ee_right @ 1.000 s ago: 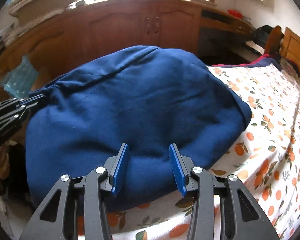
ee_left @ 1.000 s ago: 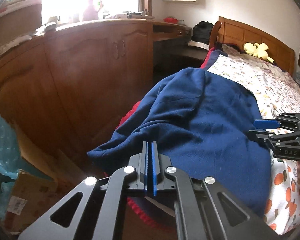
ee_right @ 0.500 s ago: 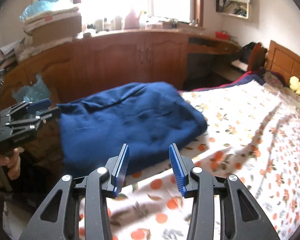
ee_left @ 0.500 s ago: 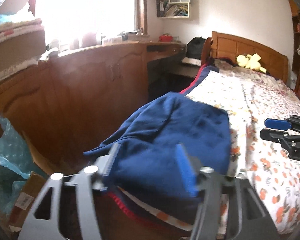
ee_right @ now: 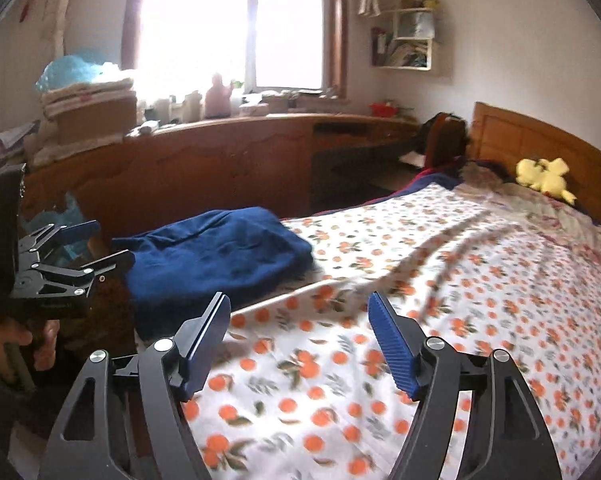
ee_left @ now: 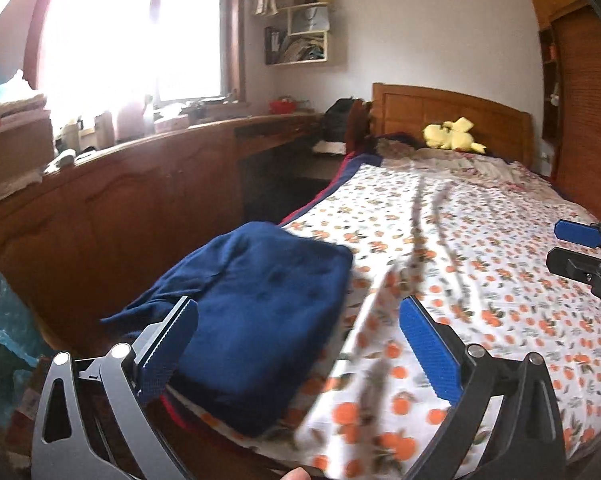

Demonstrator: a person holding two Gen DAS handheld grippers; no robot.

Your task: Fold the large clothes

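The navy fleece garment lies folded into a thick, soft, roughly rectangular bundle at the left foot corner of the bed, one loose flap trailing over the edge toward the floor. Its nap looks plush and matte, with shallow dimples across the top. Parked at the corner, it seems set aside as finished, leaving the middle of the bed free for more folding.

The left tongs are opening, their ribbed blue pads spread wide with nothing gripped; the bundle only shows beyond and between them. The right tongs are opening too, empty, over bare sheet. Both pairs hang clear of the cloth, which fits a release judged complete.

The sheet is thin cotton-like fabric printed with oranges and leaves, creased in long ridges running toward the wooden headboard. A yellow plush toy rests by the pillows. Beside the bed runs a curved wooden cabinet in glossy brown, its top cluttered beneath the bright window.
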